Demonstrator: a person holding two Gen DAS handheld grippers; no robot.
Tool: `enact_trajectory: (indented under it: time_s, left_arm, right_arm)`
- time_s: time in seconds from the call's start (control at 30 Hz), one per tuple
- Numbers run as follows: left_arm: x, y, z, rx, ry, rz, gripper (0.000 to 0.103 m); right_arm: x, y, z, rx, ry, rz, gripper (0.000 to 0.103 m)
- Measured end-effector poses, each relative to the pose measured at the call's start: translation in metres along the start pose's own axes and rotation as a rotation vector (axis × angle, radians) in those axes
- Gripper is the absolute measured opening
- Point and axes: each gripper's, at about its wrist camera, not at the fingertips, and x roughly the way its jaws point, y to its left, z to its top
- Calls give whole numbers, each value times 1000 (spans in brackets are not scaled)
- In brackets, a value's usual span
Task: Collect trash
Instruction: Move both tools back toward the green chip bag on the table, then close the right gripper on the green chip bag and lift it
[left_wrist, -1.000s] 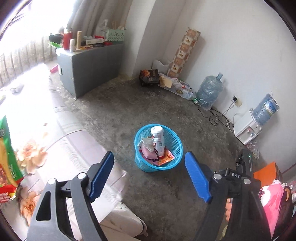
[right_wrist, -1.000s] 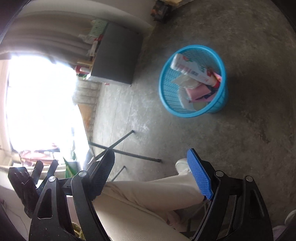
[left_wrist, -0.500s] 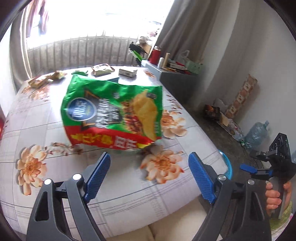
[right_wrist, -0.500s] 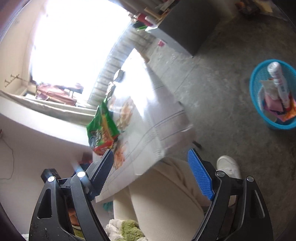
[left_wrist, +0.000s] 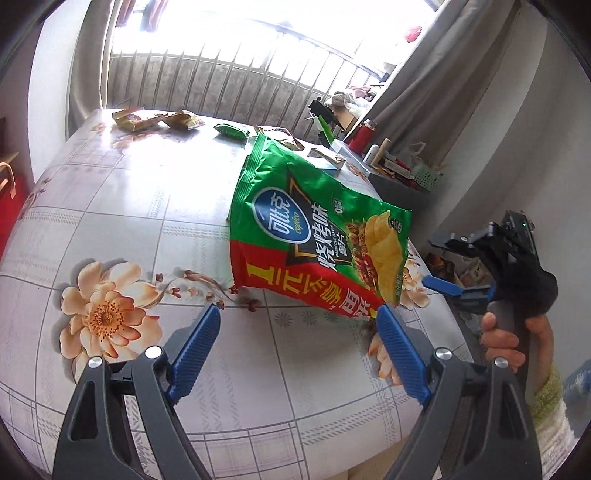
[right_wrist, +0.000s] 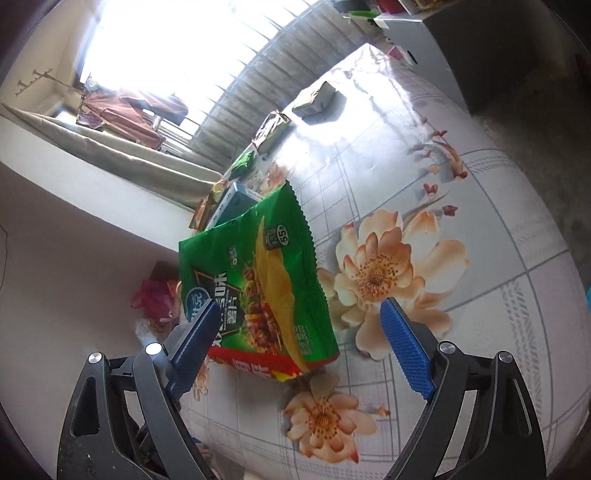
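Observation:
A large green and red chip bag (left_wrist: 317, 236) lies on the floral tablecloth table (left_wrist: 129, 229); it also shows in the right wrist view (right_wrist: 258, 291). My left gripper (left_wrist: 299, 347) is open and empty, just short of the bag's near red edge. My right gripper (right_wrist: 299, 339) is open and empty, its jaws either side of the bag's near end, above it. The right gripper also shows in the left wrist view (left_wrist: 491, 258), held at the table's right edge.
Small wrappers lie at the table's far side: gold ones (left_wrist: 155, 120), a green one (left_wrist: 231, 130), a foil one (right_wrist: 271, 129) and a box (right_wrist: 314, 98). A grey cabinet with clutter (left_wrist: 402, 166) stands beyond the table's right side.
Both grippers swung up from the floor and blue basket to the table. They now sit closer to the chip bag, and both have stayed open.

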Motion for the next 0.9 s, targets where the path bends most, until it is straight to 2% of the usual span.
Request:
enact_trajectory:
  time_s: [0.03,0.07,0.13,0.17,0.2,0.27,0.4,0.57,0.63,0.8,0.9]
  left_arm:
    - [0,1,-1,-2,0,3,84]
    - [1,1,-1,-2,-1,6,84]
    - [1,3,-2,-1,-2,1,84]
    - [1,2,-2,-2,-1,0,84]
    - [1,1,-2,-1,-1,-3,84]
    - [0,-2,-2,0,-7,-12,84]
    - [2,-18,-1,7,-19,-53,82]
    - [25,-50,-2,45,59,-122,54]
    - [35,-63,-2,64,68,-136,47]
    - [62,-83,-11,148,139,-80,24]
    - [76,-83,-20,170,204,-67,15]
  right_arm:
    - [10,-1,2,4,24,-5,82]
    - [21,0,2,5,49,-2,76]
    - [34,3,0,-1,94,6,52]
    - [36,3,-1,1,105,-7,30]
    - [35,3,-6,2,117,-17,23]
    - [25,-4,-15,21,102,-19,16]
    - [-24,-31,-43,112,1,-42,14]
    - [-72,-55,-89,149,-63,-61,18]
    - [-80,-54,-102,128,-71,-79,18]
    - [-104,-52,-128,104,-87,-94,18]
    - [-110,-56,-136,118,-99,-29,18]
